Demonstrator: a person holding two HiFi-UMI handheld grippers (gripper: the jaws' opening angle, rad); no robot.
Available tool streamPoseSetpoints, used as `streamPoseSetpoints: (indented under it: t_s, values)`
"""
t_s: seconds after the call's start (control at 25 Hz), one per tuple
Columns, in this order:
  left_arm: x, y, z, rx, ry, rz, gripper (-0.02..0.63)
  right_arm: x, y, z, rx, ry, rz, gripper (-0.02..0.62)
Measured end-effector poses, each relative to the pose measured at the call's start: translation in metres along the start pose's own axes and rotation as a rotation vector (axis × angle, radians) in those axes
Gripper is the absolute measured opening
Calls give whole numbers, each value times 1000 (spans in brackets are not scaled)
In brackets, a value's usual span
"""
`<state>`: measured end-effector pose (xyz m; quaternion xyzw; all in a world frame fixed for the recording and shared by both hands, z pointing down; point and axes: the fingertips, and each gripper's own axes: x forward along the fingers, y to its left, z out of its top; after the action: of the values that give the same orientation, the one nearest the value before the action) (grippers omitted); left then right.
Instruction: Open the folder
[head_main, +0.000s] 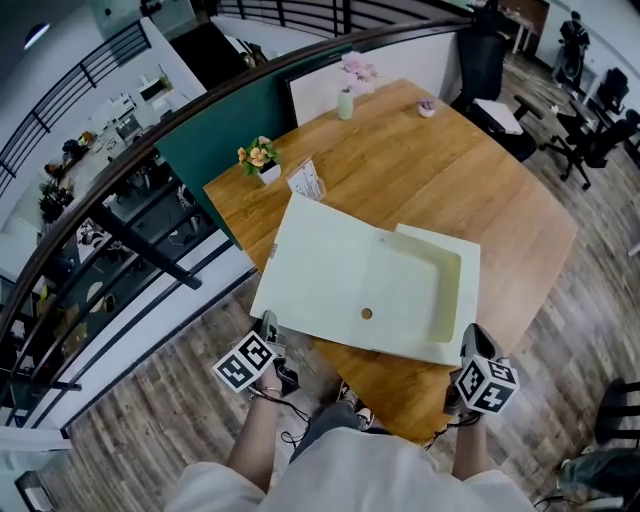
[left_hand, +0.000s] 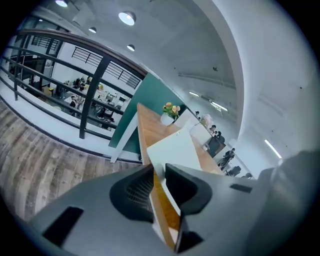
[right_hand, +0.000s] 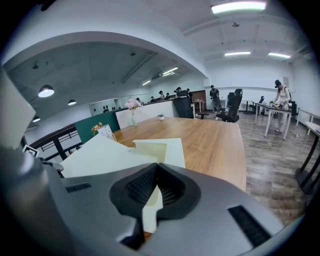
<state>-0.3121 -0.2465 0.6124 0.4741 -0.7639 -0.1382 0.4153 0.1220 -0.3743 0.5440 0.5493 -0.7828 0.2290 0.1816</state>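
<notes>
A cream box folder (head_main: 330, 270) lies opened flat on the wooden table (head_main: 450, 190), its cover to the left and its shallow tray (head_main: 425, 290) to the right. My left gripper (head_main: 270, 325) is at the cover's near left corner. In the left gripper view the jaws (left_hand: 159, 172) stand slightly apart, with the folder's edge (left_hand: 175, 150) and the table's edge in the gap. My right gripper (head_main: 470, 340) is at the near right corner. In the right gripper view its jaws (right_hand: 157, 172) are shut on a cream flap of the folder (right_hand: 110, 155).
A small pot of orange flowers (head_main: 262, 160) and a card stand (head_main: 306, 180) stand behind the folder at the table's left corner. A vase of pink flowers (head_main: 347, 95) and a small dish (head_main: 427, 107) stand at the far edge. Office chairs (head_main: 590, 140) are to the right.
</notes>
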Motion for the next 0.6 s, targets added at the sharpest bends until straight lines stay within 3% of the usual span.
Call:
streamPoseSetpoints:
  t_s: [0.24, 0.6]
  values:
    - [-13, -23, 11, 179, -23, -65, 120, -6, -3, 1, 18, -25, 1, 2]
    - [-47, -72, 22, 253, -67, -242, 195, -24, 0, 7, 26, -71, 7, 2]
